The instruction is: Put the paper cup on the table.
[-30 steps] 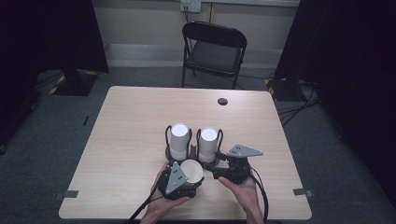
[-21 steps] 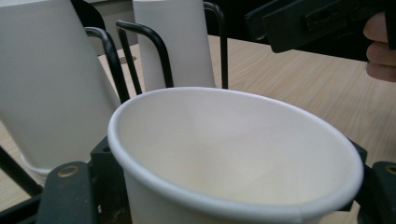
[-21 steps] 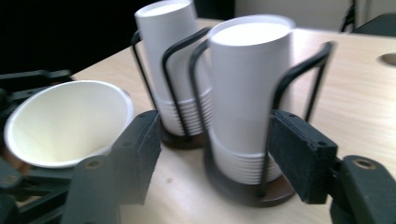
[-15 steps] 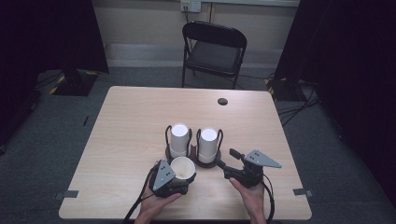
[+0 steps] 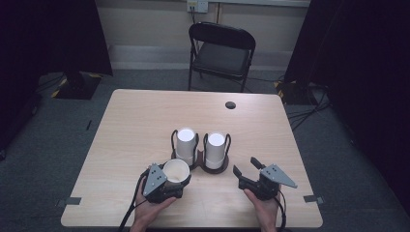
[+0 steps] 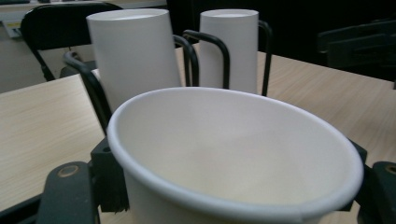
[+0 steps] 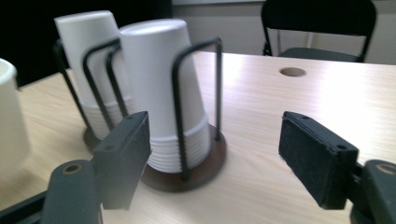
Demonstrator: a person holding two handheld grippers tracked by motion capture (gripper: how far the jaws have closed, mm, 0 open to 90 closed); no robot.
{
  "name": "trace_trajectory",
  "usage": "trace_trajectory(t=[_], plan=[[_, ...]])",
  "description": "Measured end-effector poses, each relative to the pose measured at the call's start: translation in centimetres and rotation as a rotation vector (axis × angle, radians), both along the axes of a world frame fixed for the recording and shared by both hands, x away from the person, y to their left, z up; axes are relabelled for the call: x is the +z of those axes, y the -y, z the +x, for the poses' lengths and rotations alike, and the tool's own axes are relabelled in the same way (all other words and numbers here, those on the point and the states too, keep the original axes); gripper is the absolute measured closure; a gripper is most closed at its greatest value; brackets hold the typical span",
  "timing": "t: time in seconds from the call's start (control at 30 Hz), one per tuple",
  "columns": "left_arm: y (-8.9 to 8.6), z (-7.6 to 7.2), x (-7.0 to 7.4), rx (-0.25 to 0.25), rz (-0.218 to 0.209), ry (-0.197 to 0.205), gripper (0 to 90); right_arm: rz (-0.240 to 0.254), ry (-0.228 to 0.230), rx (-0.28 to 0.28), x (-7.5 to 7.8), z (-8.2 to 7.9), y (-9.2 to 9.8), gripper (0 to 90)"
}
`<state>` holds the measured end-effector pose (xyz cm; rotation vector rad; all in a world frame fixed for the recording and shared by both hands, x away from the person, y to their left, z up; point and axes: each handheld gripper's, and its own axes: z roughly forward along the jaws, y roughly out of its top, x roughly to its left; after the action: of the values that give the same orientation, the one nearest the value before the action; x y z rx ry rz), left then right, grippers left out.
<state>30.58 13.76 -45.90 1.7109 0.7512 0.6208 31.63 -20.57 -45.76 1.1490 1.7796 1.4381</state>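
High view: the left gripper [image 5: 180,180] holds one white paper cup [image 5: 176,171] with its mouth facing up. Its jaws press on the two sides of the cup. That cup sits near the table's [image 5: 135,125] front edge, at about 7 o'clock from the cup racks.

The right gripper [image 5: 245,170] is at about 4 o'clock from the racks. Its jaws have just been opening, and they now stand wide apart with nothing between them.

Two black wire racks stand side by side in the middle of the table, touching each other. Each one holds a stack of white cups turned upside down: the left stack [image 5: 185,145] and the right stack [image 5: 215,150].

Right gripper view: the right stack [image 7: 173,93] stands just past the open jaws, at about 11 o'clock. A black chair [image 5: 221,53] stands behind the table at 12 o'clock.
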Motion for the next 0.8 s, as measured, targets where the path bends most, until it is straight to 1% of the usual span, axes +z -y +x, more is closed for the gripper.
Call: trace_trajectory(t=[0.03, 0.07, 0.1, 0.13, 0.2, 0.23, 0.27, 0.3, 0.33, 0.37, 0.43, 0.5, 0.53, 0.57, 0.6, 0.63, 0.7, 0.73, 0.8], plan=[[0.0, 0.0, 0.0, 0.000, 0.000, 0.000, 23.2, 0.000, 0.000, 0.000, 0.0, 0.0, 0.0, 21.0], [-0.2, 0.1, -0.1, 0.008, -0.006, -0.003, 23.2, 0.013, -0.007, 0.000, -0.1, -0.1, 0.2, 20.0], [-0.7, 0.3, -0.1, 0.025, -0.023, -0.008, 23.2, 0.029, -0.006, -0.004, -0.3, -0.2, 0.5, 19.9], [-0.9, 0.4, -0.1, 0.034, -0.028, -0.005, 23.2, 0.038, -0.002, -0.013, -0.4, -0.2, 0.6, 19.3], [-1.0, 0.4, 0.0, 0.038, -0.029, -0.006, 23.2, 0.040, 0.002, -0.020, -0.5, -0.3, 0.7, 18.5], [-1.3, 0.6, 0.1, 0.042, -0.023, -0.005, 23.2, 0.042, 0.004, -0.029, -0.6, -0.4, 0.9, 17.8], [-1.7, 0.8, 0.2, 0.057, -0.027, -0.003, 23.2, 0.041, 0.002, -0.037, -0.7, -0.4, 0.9, 17.7], [-1.7, 0.8, 0.2, 0.057, -0.027, -0.003, 23.2, 0.041, 0.002, -0.037, -0.7, -0.4, 0.9, 17.7], [-2.0, 0.9, 0.4, 0.070, -0.038, -0.002, 23.2, 0.042, -0.005, -0.043, -0.8, -0.4, 1.0, 17.7], [-2.4, 1.1, 0.6, 0.082, -0.037, 0.009, 23.2, 0.037, -0.007, -0.063, -1.0, -0.4, 1.1, 17.5], [-2.9, 1.3, 0.9, 0.096, -0.045, 0.011, 23.2, 0.027, -0.016, -0.079, -1.1, -0.3, 1.2, 13.9], [-3.2, 1.5, 1.0, 0.100, -0.045, 0.014, 23.2, 0.025, -0.018, -0.085, -1.2, -0.3, 1.2, 14.1], [-3.4, 1.6, 1.2, 0.111, -0.053, 0.013, 23.2, 0.015, -0.019, -0.106, -1.2, -0.3, 1.2, 14.1], [-3.6, 1.7, 1.3, 0.117, -0.059, 0.010, 23.2, -0.001, -0.011, -0.145, -1.4, -0.3, 1.3, 14.1], [-3.7, 1.8, 1.4, 0.121, -0.061, 0.013, 23.2, -0.001, -0.011, -0.145, -1.4, -0.3, 1.3, 14.1], [-3.8, 2.0, 1.4, 0.133, -0.069, 0.008, 23.2, -0.002, -0.008, -0.152, -1.5, -0.2, 1.3, 14.1], [-4.0, 2.5, 1.5, 0.131, -0.080, 0.010, 23.2, -0.007, 0.001, -0.172, -1.8, -0.2, 1.3, 14.1], [-4.1, 3.0, 1.5, 0.137, -0.082, -0.003, 23.2, -0.009, 0.011, -0.180, -2.0, -0.2, 1.3, 14.1], [-4.3, 3.7, 1.6, 0.147, -0.089, -0.011, 23.2, -0.013, 0.021, -0.186, -2.3, -0.1, 1.2, 14.1]])
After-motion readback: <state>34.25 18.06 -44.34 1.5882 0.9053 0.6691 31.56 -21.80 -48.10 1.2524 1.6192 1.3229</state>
